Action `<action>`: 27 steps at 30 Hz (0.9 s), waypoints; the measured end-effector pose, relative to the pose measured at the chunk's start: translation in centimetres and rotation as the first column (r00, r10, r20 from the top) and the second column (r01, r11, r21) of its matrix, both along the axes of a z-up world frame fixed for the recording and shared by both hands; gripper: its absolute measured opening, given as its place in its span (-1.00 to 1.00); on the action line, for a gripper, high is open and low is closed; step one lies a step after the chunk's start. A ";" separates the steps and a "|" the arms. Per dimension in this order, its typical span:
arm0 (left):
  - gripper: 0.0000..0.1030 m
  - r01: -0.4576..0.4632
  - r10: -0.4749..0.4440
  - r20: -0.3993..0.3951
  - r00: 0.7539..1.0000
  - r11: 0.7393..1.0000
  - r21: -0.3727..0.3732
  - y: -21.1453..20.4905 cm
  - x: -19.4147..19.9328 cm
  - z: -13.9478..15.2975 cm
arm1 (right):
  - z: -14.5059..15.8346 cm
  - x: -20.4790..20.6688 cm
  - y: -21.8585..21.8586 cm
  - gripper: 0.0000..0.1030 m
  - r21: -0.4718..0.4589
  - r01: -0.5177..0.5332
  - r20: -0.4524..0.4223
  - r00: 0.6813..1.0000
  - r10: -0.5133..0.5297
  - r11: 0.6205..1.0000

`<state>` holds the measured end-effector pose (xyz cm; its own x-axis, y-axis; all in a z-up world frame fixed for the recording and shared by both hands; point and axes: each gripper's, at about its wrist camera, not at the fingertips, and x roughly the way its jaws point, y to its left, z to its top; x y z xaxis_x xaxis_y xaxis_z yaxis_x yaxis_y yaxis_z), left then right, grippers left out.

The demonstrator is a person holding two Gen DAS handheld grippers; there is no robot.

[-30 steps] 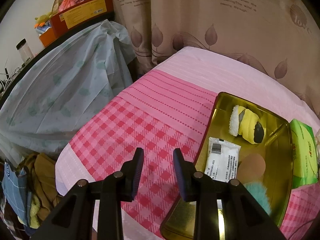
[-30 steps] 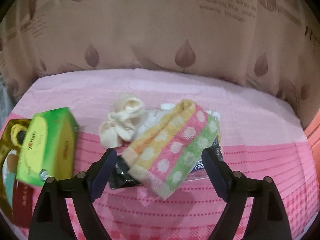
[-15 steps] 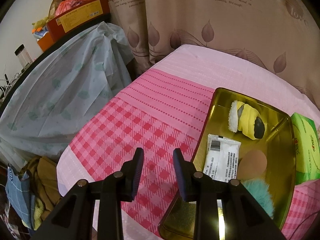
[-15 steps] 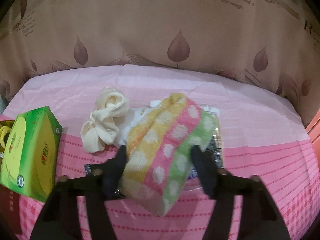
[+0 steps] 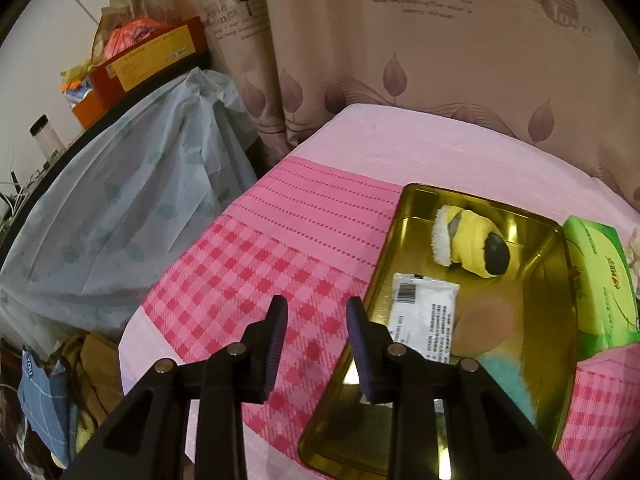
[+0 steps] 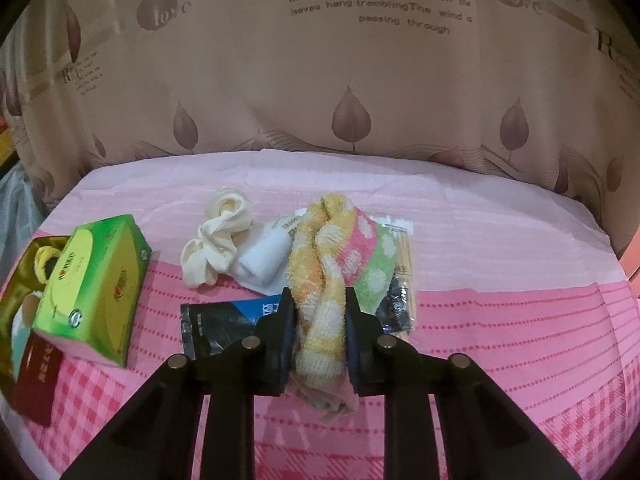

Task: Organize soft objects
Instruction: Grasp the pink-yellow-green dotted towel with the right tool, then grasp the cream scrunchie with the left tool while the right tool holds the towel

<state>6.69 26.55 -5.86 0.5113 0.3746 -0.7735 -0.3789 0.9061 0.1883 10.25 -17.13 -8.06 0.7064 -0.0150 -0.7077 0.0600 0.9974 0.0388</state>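
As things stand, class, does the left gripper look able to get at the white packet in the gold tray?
Probably yes. The left gripper is open and empty, beside the gold tray. The white packet lies flat and uncovered near that rim, with nothing between.

Two downward claw-mounted views, tissue box (image 6: 94, 288) shared

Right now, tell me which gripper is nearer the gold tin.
Left. The left gripper hangs open at the gold tin's near left rim; the right gripper is past the green tissue box, clamped on the striped towel.
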 end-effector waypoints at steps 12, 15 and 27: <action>-0.40 0.108 -0.107 0.027 0.994 0.994 -0.034 -4.4 -0.1 2.2 | 0.8 -3.2 -5.4 -0.62 0.000 0.016 0.039 0.999 -0.016 1.000; -0.40 0.157 -0.156 0.029 0.987 0.987 -0.042 -6.5 0.2 3.0 | 0.2 -3.7 -7.4 -0.62 -0.010 0.054 0.027 0.998 -0.054 0.998; -0.40 0.411 -0.411 0.017 0.911 0.909 -0.071 -18.3 2.7 4.5 | -3.3 -4.8 -12.3 -0.60 -0.044 0.123 -0.038 0.992 -0.124 0.991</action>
<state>9.38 8.26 -1.32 0.6095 0.0748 -0.7893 0.0297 0.9927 0.1170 5.42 -29.38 -11.38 0.6683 -0.1300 -0.7324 0.1834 0.9830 -0.0071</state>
